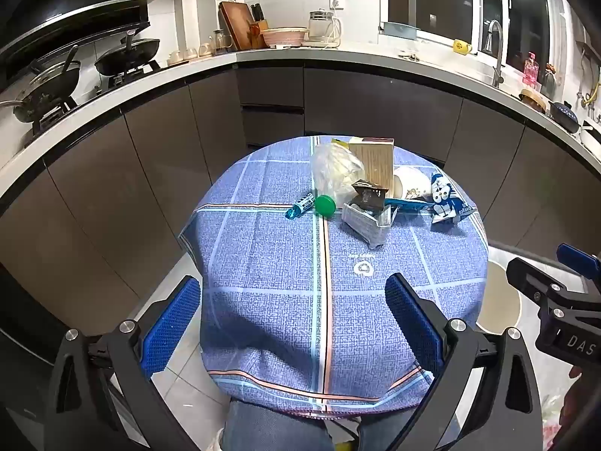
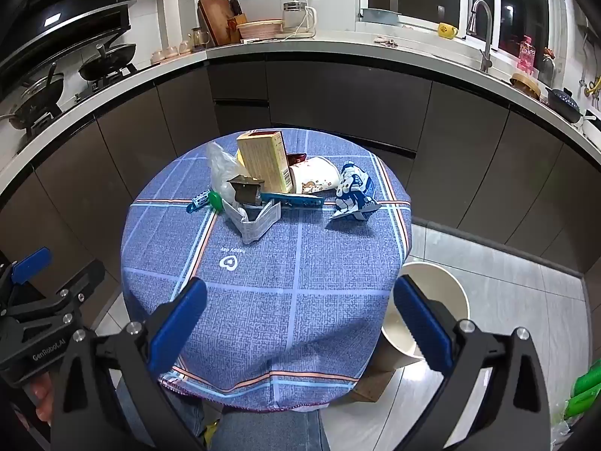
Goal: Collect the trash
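1. Left wrist view: left gripper (image 1: 293, 323) spread wide, blue pads apart, nothing btwn them. Hovers above near edge of round table (image 1: 263, 300) w/ blue checked cloth.
2. Right wrist view: right gripper (image 2: 300, 319) also fully spread, empty, over the near part of the same table, tilted down toward it.
3. Trash sits clustered at far side of the table, well apart from both grippers.
4. Pile contents: clear plastic bag (image 1: 334, 173), tan carton (image 1: 375, 159) standing upright, white paper cup (image 1: 411, 187) on its side just beside the carton, dark crumpled wrapper (image 1: 370, 194) resting in a folded newspaper tray (image 1: 366, 221).
5. Left of pile: green round cap (image 1: 325, 205) touching a small blue-teal tube (image 1: 299, 206).
6. Right of pile: blue-white crumpled packet (image 1: 445, 203), near table edge; flat blue strip (image 1: 405, 203) btwn it and the tray.
7. Cream waste bin (image 2: 439, 285) on the tile floor, right of the table, partly under its edge. Looks empty inside as far as visible.
8. Kitchen counter (image 1: 338, 54) curves behind; woks on stove at left.
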Available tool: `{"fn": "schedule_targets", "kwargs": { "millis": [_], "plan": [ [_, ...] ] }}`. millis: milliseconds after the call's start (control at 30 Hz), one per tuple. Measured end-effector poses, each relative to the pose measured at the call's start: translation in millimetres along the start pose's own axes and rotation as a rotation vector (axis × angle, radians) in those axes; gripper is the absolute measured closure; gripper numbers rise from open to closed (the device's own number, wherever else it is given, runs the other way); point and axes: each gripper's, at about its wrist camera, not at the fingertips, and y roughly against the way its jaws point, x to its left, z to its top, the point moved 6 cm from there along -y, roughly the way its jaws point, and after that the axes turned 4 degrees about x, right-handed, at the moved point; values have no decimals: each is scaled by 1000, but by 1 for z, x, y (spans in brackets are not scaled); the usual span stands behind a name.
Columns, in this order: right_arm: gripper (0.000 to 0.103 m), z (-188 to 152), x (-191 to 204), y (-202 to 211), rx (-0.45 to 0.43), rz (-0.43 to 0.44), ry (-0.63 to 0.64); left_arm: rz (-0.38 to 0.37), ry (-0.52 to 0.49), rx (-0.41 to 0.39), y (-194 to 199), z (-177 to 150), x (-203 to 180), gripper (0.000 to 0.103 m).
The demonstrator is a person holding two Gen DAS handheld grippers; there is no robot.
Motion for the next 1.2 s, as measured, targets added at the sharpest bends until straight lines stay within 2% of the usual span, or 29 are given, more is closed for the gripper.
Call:
{"fn": "schedule_targets", "kwargs": {
  "millis": [1200],
  "plan": [
    [3, 2, 1, -2, 1, 4, -3, -1, -6, 8, -3, -2, -2, 8]
  ]
}}
